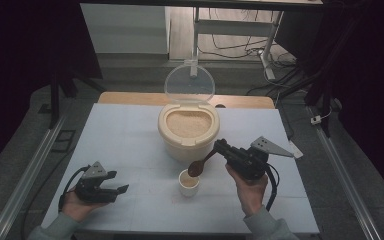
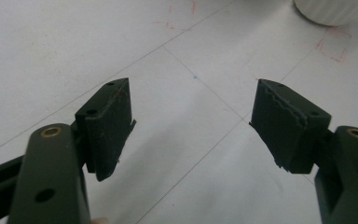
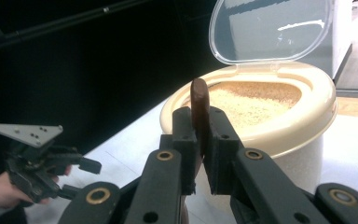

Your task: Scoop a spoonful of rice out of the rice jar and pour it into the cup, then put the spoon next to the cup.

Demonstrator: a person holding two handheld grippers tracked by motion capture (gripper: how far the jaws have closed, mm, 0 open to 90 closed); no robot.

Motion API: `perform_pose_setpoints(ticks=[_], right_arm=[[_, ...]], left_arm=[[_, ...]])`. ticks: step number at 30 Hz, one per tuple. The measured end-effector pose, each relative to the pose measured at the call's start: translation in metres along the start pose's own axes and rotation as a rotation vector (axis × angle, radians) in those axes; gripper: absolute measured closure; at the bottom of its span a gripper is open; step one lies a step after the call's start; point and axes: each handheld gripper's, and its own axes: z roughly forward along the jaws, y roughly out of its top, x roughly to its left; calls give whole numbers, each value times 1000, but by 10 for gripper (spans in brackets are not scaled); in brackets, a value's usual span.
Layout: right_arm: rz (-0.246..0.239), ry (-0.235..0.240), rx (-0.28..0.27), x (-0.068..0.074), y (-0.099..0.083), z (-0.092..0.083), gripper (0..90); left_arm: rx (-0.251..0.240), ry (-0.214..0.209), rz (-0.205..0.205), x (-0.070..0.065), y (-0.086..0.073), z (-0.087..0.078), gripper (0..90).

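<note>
Above the cup (image 1: 189, 182), spoon (image 1: 200, 165) slants bowl-down from right gripper (image 1: 220, 146)

One cream container (image 1: 188, 132) of grain stands on the surface (image 1: 125, 145), with one clear lid (image 1: 189, 82) raised behind it. One small white cup (image 1: 189, 183), one brown spoon (image 1: 200, 164), two grippers: left gripper (image 1: 122, 189), right gripper (image 1: 217, 145), each with two fingers
</note>
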Motion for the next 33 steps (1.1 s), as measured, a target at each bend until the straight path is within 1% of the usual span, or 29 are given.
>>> perform_pose_setpoints(ticks=[2, 5, 8, 11, 15, 18, 19, 23, 28, 33], right_arm=[[19, 6, -9, -5, -1, -3, 836], [60, 19, -31, -14, -2, -9, 836], [66, 14, -44, -22, -1, -17, 835], [86, 20, -63, -29, 3, -26, 836], [86, 19, -53, -35, 10, -36, 835], [91, 24, -22, -40, 14, -41, 835], [93, 18, -6, -42, 15, -42, 835], [99, 31, 67, -46, 15, -42, 835], [101, 42, 152, -47, 11, -38, 835], [100, 75, 245, -46, 4, -28, 834]], left_arm=[[-2, 1, 0, 0, 0, 0, 286], [0, 1, -2, 0, 0, 0, 286], [0, 2, -4, 1, 0, 0, 286], [0, 2, -5, 1, 0, 1, 286], [-4, 4, -3, 1, 0, 0, 286], [-4, 4, -2, 1, 0, 0, 285], [-4, 4, -1, 1, 0, 0, 284], [-6, 5, -1, 1, 0, 0, 284], [-4, 5, 2, 0, 0, 0, 284], [-6, 5, 4, 0, 0, -1, 284]])
